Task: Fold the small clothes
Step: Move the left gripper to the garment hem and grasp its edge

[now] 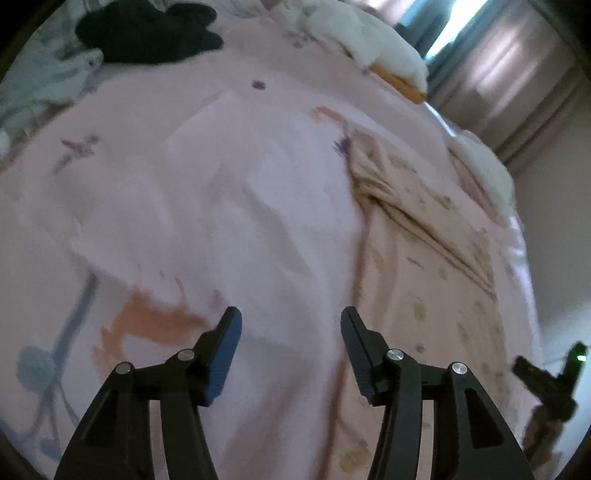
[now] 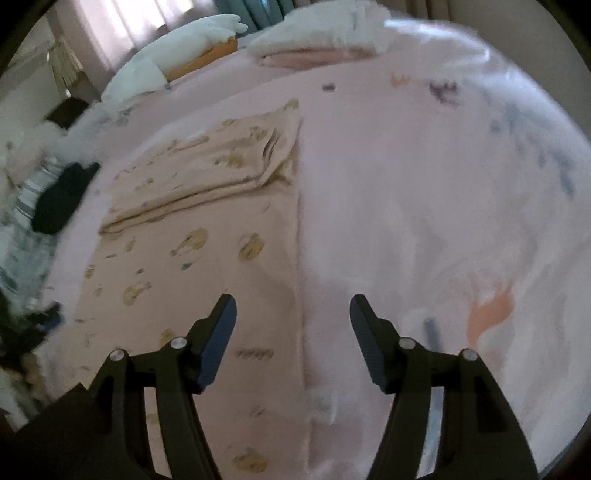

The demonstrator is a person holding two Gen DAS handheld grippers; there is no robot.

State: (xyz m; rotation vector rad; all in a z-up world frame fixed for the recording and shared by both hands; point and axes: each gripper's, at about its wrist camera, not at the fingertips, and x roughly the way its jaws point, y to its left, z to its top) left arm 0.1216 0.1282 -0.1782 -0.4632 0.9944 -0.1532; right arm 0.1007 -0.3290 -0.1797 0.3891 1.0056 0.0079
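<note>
Left gripper [image 1: 291, 321]: we are hovering it spread over pale pink cloth [image 1: 258, 206]; peach printed garment [image 1: 417, 236] lying just right. Right gripper [image 2: 292, 310]: jaws spread, hanging above where both fabrics are meeting.

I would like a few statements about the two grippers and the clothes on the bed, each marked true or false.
1. The left gripper is open and holds nothing. True.
2. The right gripper is clamped on the beige cloth. False: it is open, holding nothing.
3. The far part of the beige cloth is folded into layers. True.
4. A black garment lies on top of the beige cloth. False: it lies apart, far across the bed.
</note>
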